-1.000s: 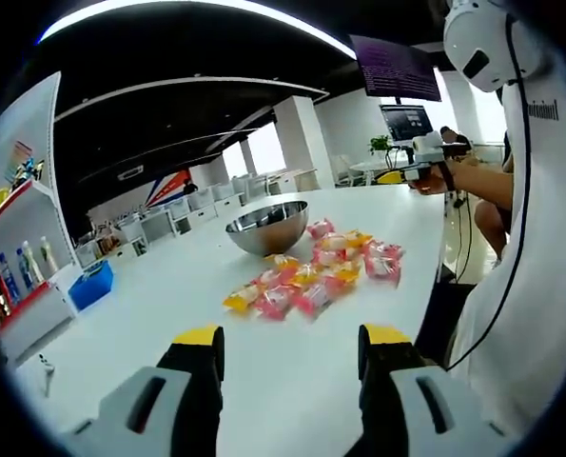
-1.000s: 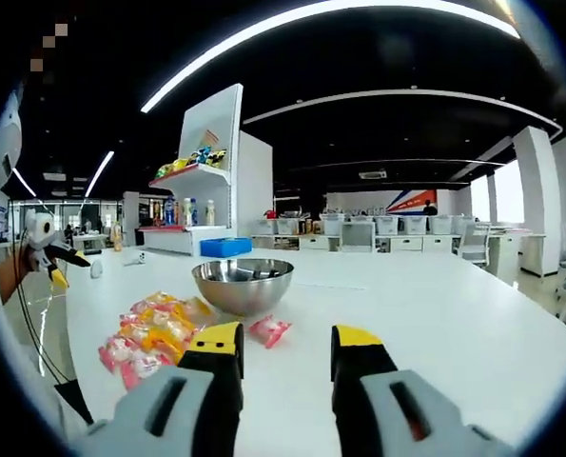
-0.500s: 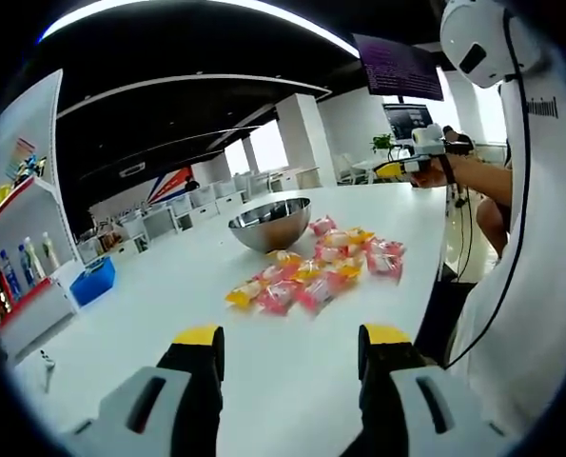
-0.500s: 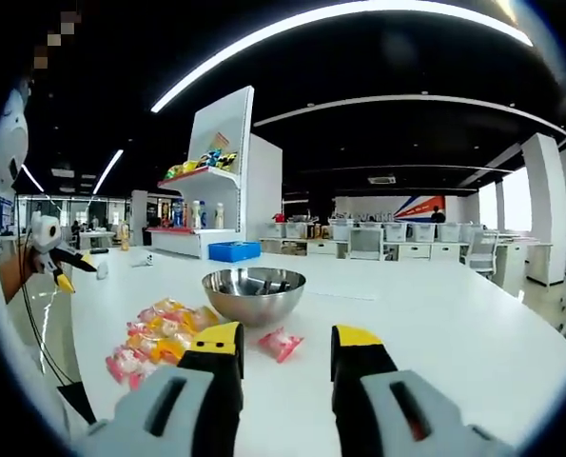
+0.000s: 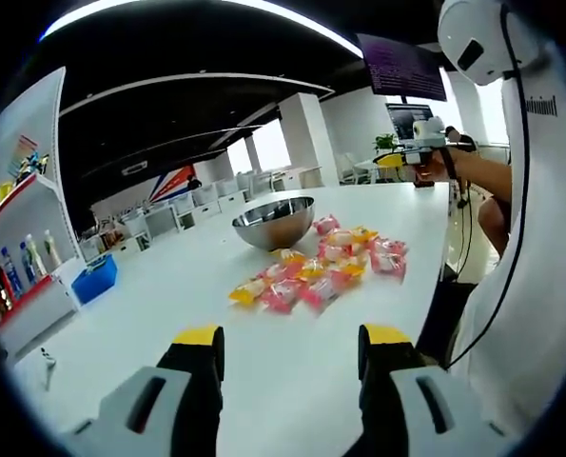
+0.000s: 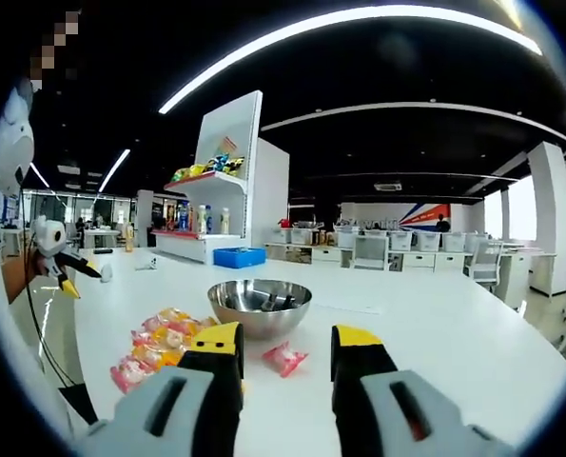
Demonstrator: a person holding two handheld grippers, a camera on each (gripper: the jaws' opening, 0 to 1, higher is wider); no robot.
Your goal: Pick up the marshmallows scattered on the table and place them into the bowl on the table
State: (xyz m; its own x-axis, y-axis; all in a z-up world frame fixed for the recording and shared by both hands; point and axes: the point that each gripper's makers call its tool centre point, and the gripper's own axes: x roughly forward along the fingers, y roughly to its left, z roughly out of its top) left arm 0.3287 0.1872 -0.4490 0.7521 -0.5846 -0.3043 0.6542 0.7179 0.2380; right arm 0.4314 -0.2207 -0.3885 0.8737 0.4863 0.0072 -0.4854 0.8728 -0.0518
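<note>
A steel bowl (image 5: 276, 220) stands on the white table (image 5: 168, 305), and a heap of wrapped marshmallows (image 5: 318, 271) in pink, yellow and orange lies in front of it. My left gripper (image 5: 290, 345) is open above the near table, well short of the heap. In the right gripper view the bowl (image 6: 260, 306) sits just beyond my open right gripper (image 6: 287, 340). One pink marshmallow (image 6: 285, 359) lies between its jaws, and the heap (image 6: 161, 340) lies to the left. The other gripper (image 5: 414, 162) shows at the far right, held in a hand; in the right gripper view, the left gripper (image 6: 62, 268) shows at far left.
A person in white (image 5: 525, 267) stands at the table's right edge. A blue bin (image 5: 90, 282) and a shelf of bottles (image 5: 16, 276) stand at the left. The shelf (image 6: 206, 214) and blue bin (image 6: 240, 257) sit behind the bowl, with desks and chairs beyond.
The right gripper view has risen and drawn nearer the bowl, so the single pink marshmallow now sits between its jaws. The left gripper view has barely shifted. Nothing on the table has moved.
</note>
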